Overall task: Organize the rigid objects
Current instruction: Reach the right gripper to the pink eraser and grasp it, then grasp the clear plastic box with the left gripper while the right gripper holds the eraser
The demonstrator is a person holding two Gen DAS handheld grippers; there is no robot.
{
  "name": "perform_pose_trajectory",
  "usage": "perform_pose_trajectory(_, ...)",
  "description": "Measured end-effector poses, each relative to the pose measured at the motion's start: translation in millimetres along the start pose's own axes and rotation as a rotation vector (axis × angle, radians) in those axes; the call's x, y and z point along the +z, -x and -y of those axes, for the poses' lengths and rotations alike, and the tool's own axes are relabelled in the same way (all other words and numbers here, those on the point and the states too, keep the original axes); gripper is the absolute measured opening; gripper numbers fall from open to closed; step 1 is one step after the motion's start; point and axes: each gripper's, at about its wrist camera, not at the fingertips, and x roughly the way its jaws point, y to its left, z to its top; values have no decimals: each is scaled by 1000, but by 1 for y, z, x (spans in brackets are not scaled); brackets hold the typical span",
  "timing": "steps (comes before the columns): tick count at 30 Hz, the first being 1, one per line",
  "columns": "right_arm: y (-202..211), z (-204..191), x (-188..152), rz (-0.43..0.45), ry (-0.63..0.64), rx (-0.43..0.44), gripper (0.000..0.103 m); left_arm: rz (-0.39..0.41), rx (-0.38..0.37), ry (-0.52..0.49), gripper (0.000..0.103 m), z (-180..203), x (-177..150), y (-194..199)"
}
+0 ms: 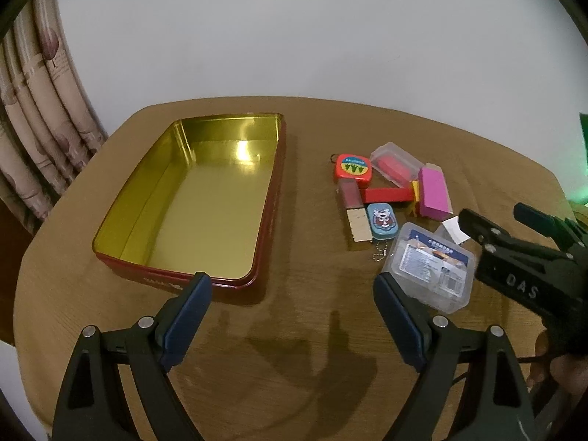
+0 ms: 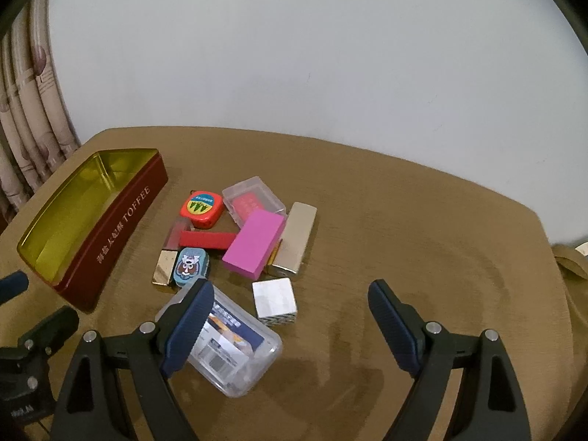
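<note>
Right hand-held gripper hovers with fingers spread wide and nothing between them, its left finger just over the clear plastic case, whose long axis runs diagonally across the gap. Left hand-held gripper is likewise apart, nearer the red toffee tin. Hard, boxy pieces cluster beyond on the brown surface: pink block, silvery cube, orange tape measure

Brown wood-grain table with rounded corners carries the items. Plain white wall stands behind its far edge. Patterned beige curtain hangs beyond the far-left corner.
</note>
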Motion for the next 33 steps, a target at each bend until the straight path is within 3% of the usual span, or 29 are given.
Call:
perform_pose_trajectory(15, -50, -24, 20, -63, -15, -45, 88, -17, 9, 11, 87, -6, 0, -15)
perform_pose_trajectory(17, -55, -23, 20, -71, -30, -39, 83, -20, 5, 9, 87, -6, -1, -17)
perform_pose_trajectory(25, -72, -20, 16, -99, -54, 28, 33, -29, 22, -3, 87, -1, -6, -21)
perform_pose_trajectory(33, -59, -7, 11, -53, -65, 67, 30, -44, 35, -10, 87, 9, -4, -21)
